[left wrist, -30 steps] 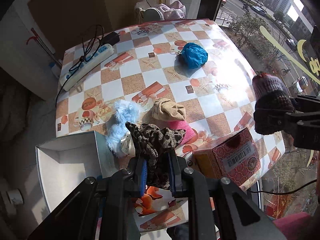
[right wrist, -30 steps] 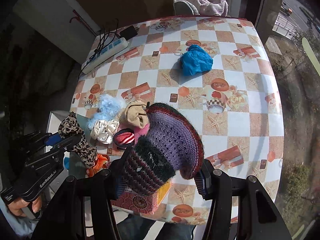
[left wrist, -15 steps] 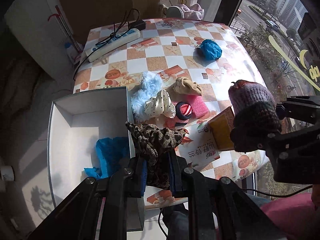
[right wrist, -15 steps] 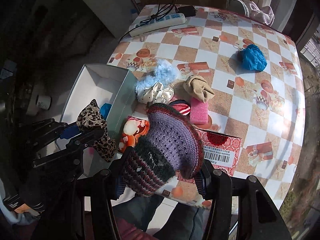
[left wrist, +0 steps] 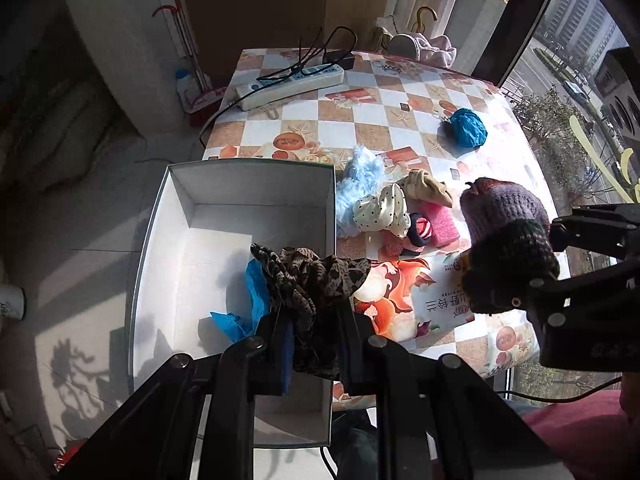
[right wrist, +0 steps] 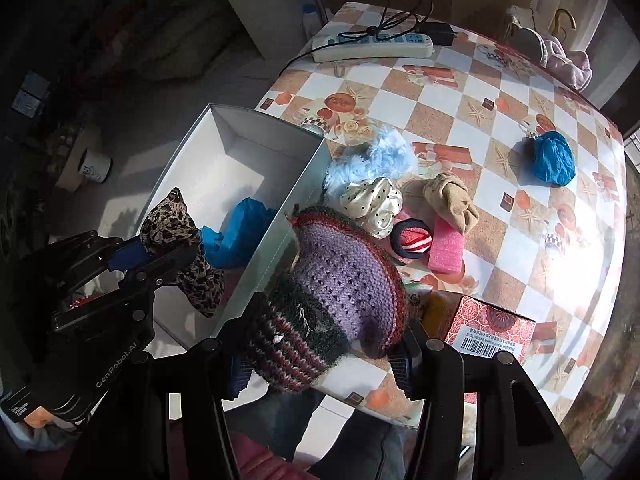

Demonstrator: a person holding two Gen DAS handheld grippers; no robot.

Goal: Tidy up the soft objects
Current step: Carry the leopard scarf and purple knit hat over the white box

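Observation:
My left gripper (left wrist: pixel 312 336) is shut on a leopard-print scrunchie (left wrist: pixel 308 276) and hangs over the white box (left wrist: pixel 192 184), which holds a blue cloth (left wrist: pixel 256 300). In the right wrist view the same scrunchie (right wrist: pixel 176 232) and left gripper (right wrist: pixel 148 256) hover above the box (right wrist: pixel 312 168). My right gripper (right wrist: pixel 320 364) is shut on a purple and dark striped knit hat (right wrist: pixel 332 280), held over the table's near edge beside the box. In the left wrist view the hat (left wrist: pixel 504 236) shows at the right.
On the checkered tablecloth (right wrist: pixel 500 92) lie a fluffy light-blue piece (right wrist: pixel 376 156), a cream dotted scrunchie (right wrist: pixel 372 204), a tan cloth (right wrist: pixel 452 200), a pink sponge (right wrist: pixel 446 252), a red striped ball (right wrist: pixel 412 238) and a blue bundle (right wrist: pixel 554 158). A power strip (right wrist: pixel 372 46) lies far back; a red carton (right wrist: pixel 492 332) lies near.
Both grippers have swung left with their loads. The scrunchie now hangs over the white box instead of over the table; the hat has come close to the box's right wall.

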